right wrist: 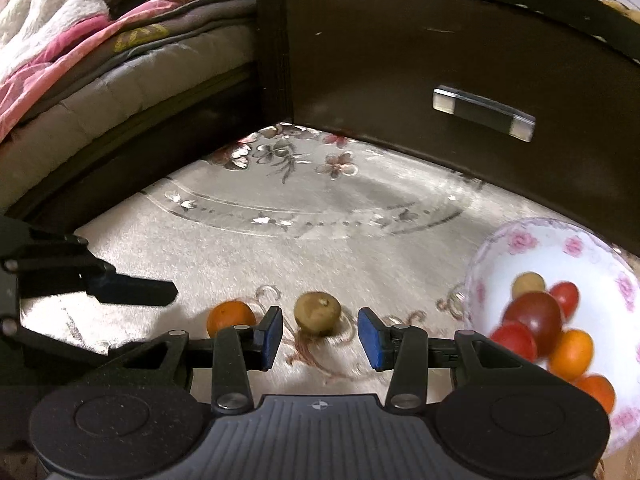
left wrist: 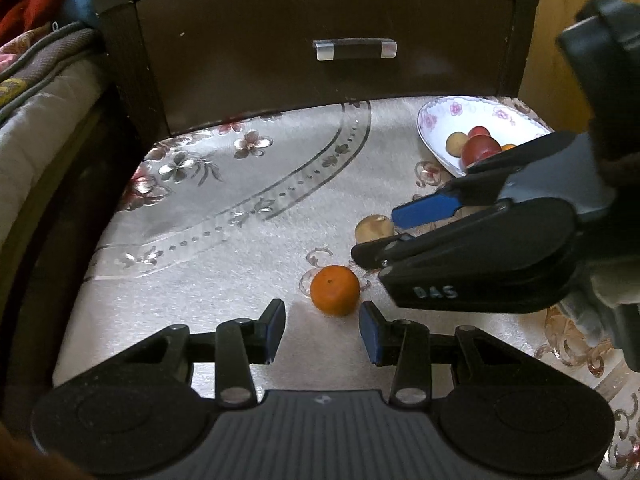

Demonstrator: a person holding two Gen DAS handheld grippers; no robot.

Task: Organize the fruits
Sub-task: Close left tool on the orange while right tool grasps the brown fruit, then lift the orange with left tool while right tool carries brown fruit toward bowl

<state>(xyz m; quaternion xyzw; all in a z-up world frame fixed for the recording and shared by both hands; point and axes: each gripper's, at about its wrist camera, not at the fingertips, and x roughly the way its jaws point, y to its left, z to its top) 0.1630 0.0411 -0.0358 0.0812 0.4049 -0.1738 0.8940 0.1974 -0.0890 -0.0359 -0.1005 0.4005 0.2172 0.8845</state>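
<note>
Cream floral cloth covers the work surface, with a bed heaped with blankets at far left and a dark wooden drawer front with a metal handle rising behind.

From the left wrist camera, the left gripper hangs low over the cloth, its blue-padded fingers spread apart and empty. An orange sits on the cloth just ahead of the gap, slightly right of centre and near the right finger's tip. Beyond it lies a brownish-yellow fruit, and the right gripper reaches in from the right with its fingers on either side of that fruit, parted and not pinching it. At far right a white bowl with pink flowers holds several red, orange and tan fruits.

From the right wrist camera, the same brownish fruit rests on the cloth ahead of the open fingers, the orange left of it, partly behind the left finger.
</note>
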